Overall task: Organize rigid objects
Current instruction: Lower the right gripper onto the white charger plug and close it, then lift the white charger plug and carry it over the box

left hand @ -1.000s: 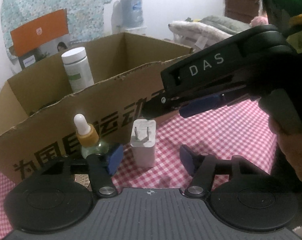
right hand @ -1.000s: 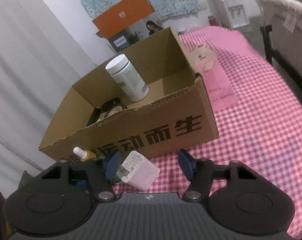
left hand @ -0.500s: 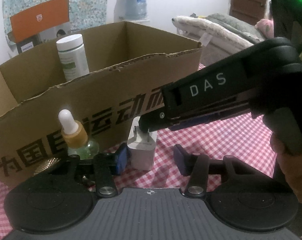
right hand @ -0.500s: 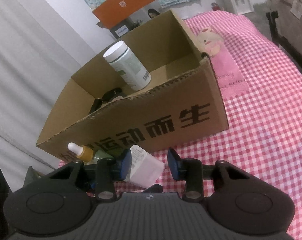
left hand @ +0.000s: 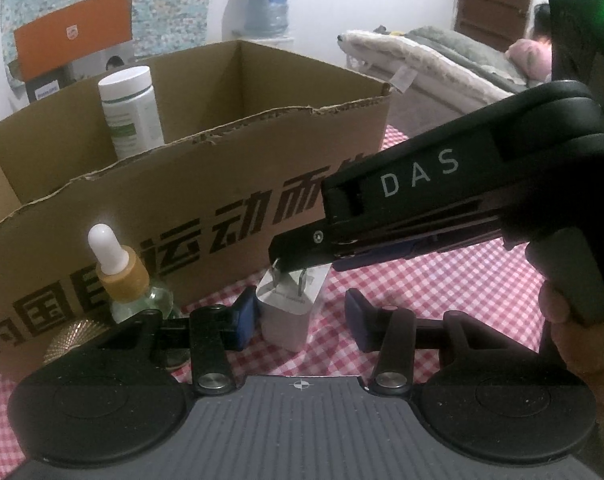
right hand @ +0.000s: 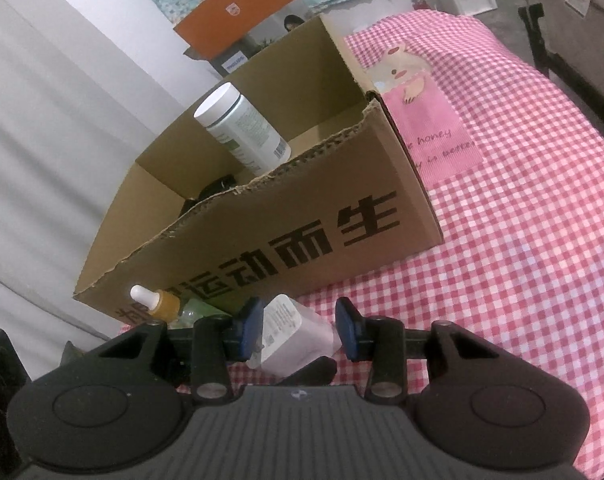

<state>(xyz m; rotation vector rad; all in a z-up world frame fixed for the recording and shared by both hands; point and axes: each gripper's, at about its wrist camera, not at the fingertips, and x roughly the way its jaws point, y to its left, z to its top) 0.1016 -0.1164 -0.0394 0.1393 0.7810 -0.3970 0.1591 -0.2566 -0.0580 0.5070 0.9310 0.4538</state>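
Observation:
A white charger plug [left hand: 288, 314] stands slightly tilted on the pink checked cloth, in front of a cardboard box [left hand: 222, 200]. My right gripper [left hand: 302, 264] reaches in from the right over its pronged top. In the right wrist view its blue pads [right hand: 249, 326] press both sides of the charger [right hand: 298, 338], so my right gripper [right hand: 298, 326] is shut on it. My left gripper [left hand: 300, 318] straddles the charger lower down. Its left pad [left hand: 244, 320] touches the charger, the right pad stands apart, so it is open.
A dropper bottle [left hand: 118, 272] and a gold knurled cap [left hand: 70, 336] stand left of the charger against the box front. A white bottle [right hand: 242, 128] and dark items lie inside the box [right hand: 302, 240]. A pink card [right hand: 425, 128] lies right of the box. A hand [left hand: 581, 344] holds the right gripper.
Both pairs of jaws have narrowed around the charger. The right gripper has come down from above onto its top, and the charger now leans a little.

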